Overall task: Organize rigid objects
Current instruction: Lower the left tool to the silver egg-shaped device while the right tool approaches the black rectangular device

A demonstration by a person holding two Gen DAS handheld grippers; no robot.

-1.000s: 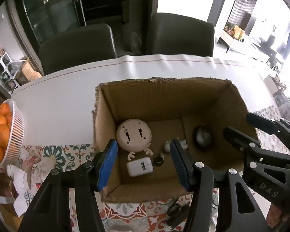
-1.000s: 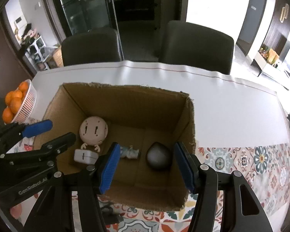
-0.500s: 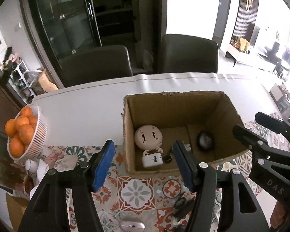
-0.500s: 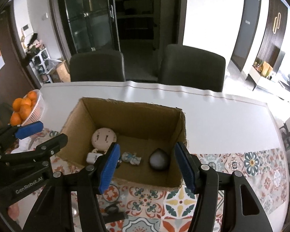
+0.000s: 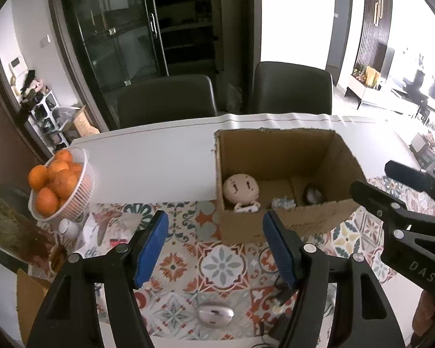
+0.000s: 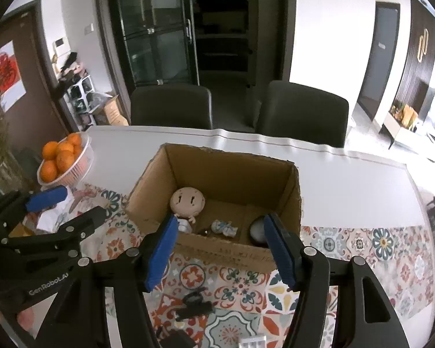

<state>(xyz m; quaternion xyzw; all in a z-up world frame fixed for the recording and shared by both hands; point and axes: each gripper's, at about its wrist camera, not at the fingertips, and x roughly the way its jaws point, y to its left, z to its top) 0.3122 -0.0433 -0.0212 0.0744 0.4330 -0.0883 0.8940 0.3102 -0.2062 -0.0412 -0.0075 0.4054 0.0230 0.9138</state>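
1. My left gripper [image 5: 214,249] is spread wide with nothing between its blue pads [image 5: 150,249], and it hangs above the patterned mat [image 5: 220,264].
2. My right gripper [image 6: 220,252] is spread just as wide and holds nothing. In its own view its tips frame the near wall of the box [image 6: 226,249].
3. In the left view, the right gripper shows at 3 o'clock, just beside the box's right end. In the right view, the left gripper shows at 9 o'clock, over the mat's left part.
4. The box stands open on the mat, at 12 o'clock from my right gripper and at 1 o'clock from my left.
5. Inside it, a round-headed doll [image 6: 187,201] stands at the left end, face toward me. A small white and blue figure [image 6: 224,227] lies in the middle of the floor, and a dark dome [image 6: 256,230] sits at the right end. Something white lies under the doll, mostly hidden by the near wall.
6. Outside the box, a mouse [image 5: 216,314] lies on the mat at 6 o'clock in the left view, between my left fingers. A black clip-like piece [image 6: 195,304] lies on the mat at 6 o'clock in the right view; I cannot tell what it is.
7. A basket of oranges [image 5: 72,200] stands at 9 o'clock, well apart from the box.
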